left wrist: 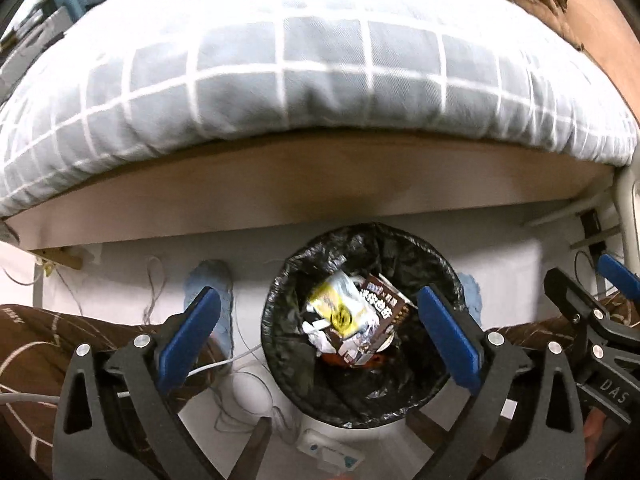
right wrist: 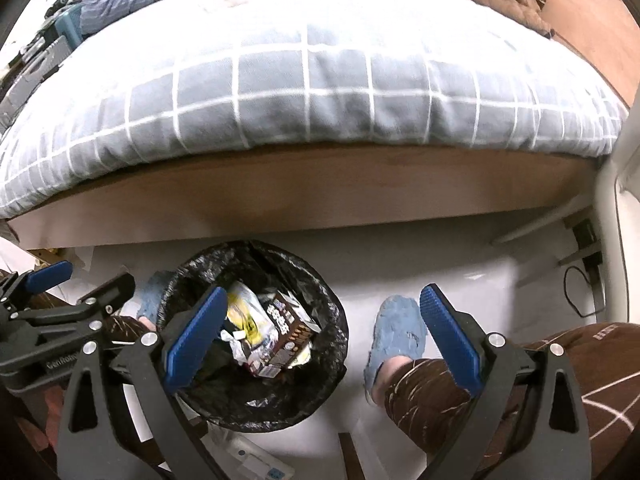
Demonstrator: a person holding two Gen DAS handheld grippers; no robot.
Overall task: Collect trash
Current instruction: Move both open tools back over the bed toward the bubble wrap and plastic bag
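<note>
Looking steeply down at a round trash bin [left wrist: 360,360] lined with a black plastic bag, standing on a pale floor [left wrist: 500,272] just in front of a bed. Inside the bin, crumpled trash: a yellow and silver wrapper [left wrist: 340,308] beside a brown printed snack packet [left wrist: 380,300], both lying loose on the liner.

Above the bin, the left hand-held gripper [left wrist: 316,332], blue pads spread wide apart, nothing between them, nothing gripped; the trash seen through the gap, well below. Beside the bin, toward its right side, the right hand-held gripper [right wrist: 320,336], also spread wide and holding nothing, one blue pad over the bin's edge and the other over a blue slipper [right wrist: 396,332].

On either side of the bin, a person's legs in brown patterned trousers [right wrist: 480,392]. Behind the bin, the wooden bed frame [left wrist: 320,188] topped by a grey quilt [left wrist: 300,80] with a white grid pattern. Near the bin's front edge, thin white cables [left wrist: 240,360] trailing across the floor and a white power strip [left wrist: 332,456].
</note>
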